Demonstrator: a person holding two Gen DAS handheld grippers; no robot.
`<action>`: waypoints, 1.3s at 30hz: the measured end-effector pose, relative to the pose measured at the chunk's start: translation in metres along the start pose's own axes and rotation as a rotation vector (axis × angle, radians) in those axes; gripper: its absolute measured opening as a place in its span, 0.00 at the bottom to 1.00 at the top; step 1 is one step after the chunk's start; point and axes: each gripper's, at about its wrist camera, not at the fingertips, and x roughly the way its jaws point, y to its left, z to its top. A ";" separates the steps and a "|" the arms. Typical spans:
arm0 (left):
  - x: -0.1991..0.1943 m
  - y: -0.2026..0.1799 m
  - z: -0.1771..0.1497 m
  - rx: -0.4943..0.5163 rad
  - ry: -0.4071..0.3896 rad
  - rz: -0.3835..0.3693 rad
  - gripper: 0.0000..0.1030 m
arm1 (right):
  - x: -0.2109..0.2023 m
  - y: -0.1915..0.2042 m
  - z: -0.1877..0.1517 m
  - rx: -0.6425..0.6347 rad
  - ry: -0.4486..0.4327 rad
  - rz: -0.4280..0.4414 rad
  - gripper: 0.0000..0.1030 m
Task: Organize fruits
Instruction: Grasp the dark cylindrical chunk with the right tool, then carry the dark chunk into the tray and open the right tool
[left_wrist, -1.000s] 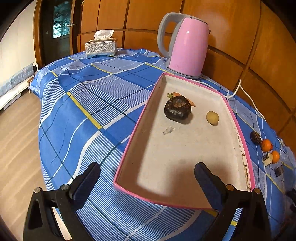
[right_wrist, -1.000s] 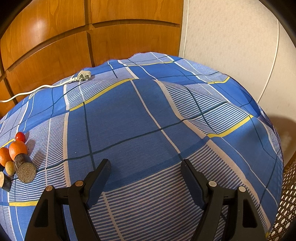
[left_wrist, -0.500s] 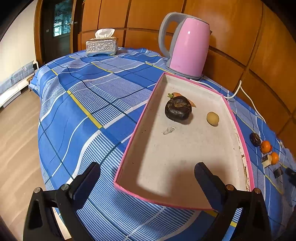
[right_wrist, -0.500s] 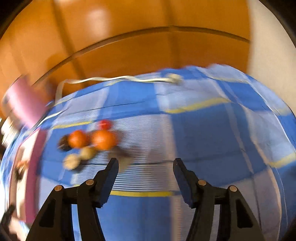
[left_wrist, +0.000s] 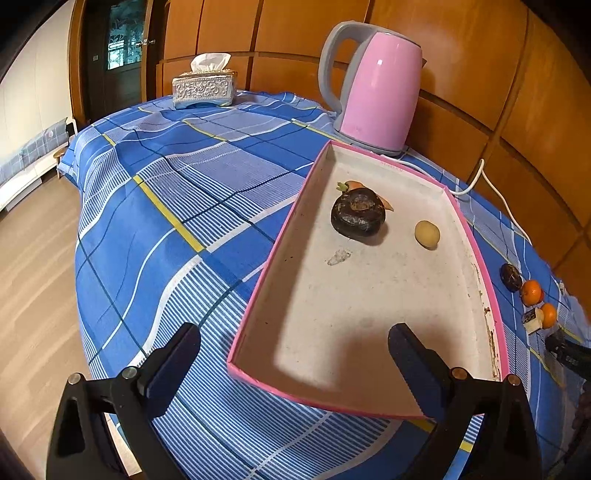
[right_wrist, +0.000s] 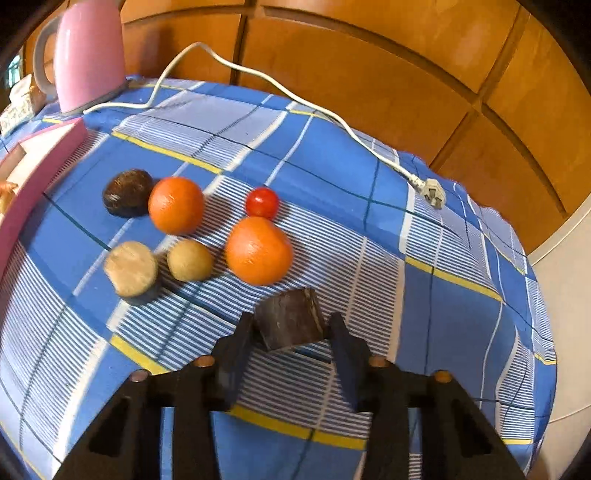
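A pink-rimmed tray (left_wrist: 258, 295) holds a dark round fruit (left_wrist: 357, 216) and a small yellowish fruit (left_wrist: 427, 233). My left gripper (left_wrist: 293, 365) hangs open at the tray's near edge, holding nothing. On the cloth right of the tray lie two oranges (right_wrist: 175, 205) (right_wrist: 258, 251), a cherry tomato (right_wrist: 262, 202), a dark round fruit (right_wrist: 127, 192), a tan ball (right_wrist: 189, 260) and a tan cut piece (right_wrist: 131, 268). My right gripper (right_wrist: 291, 332) is closing on a dark brown cut piece (right_wrist: 290, 319). Its pads touch both sides of it.
A pink kettle (left_wrist: 376, 88) stands behind the tray. Its white cord (right_wrist: 258, 81) and plug (right_wrist: 432, 192) trail across the blue checked cloth (left_wrist: 166, 192). A tissue box (left_wrist: 204, 88) sits at the far end, and wood panelling backs the table.
My right gripper has swung and rolled from bare cloth over to the fruit cluster, and its jaws have narrowed around the dark brown piece. The left gripper and the tray have not moved.
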 end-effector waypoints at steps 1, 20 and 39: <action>0.000 0.000 0.000 -0.002 0.001 0.001 0.99 | 0.000 -0.002 -0.001 0.009 -0.001 0.013 0.39; -0.001 -0.003 0.000 0.004 0.003 -0.004 0.99 | -0.024 -0.001 -0.011 0.092 -0.046 0.072 0.38; -0.001 -0.004 -0.001 0.006 0.000 -0.004 0.99 | -0.063 0.013 -0.016 0.105 -0.116 0.202 0.38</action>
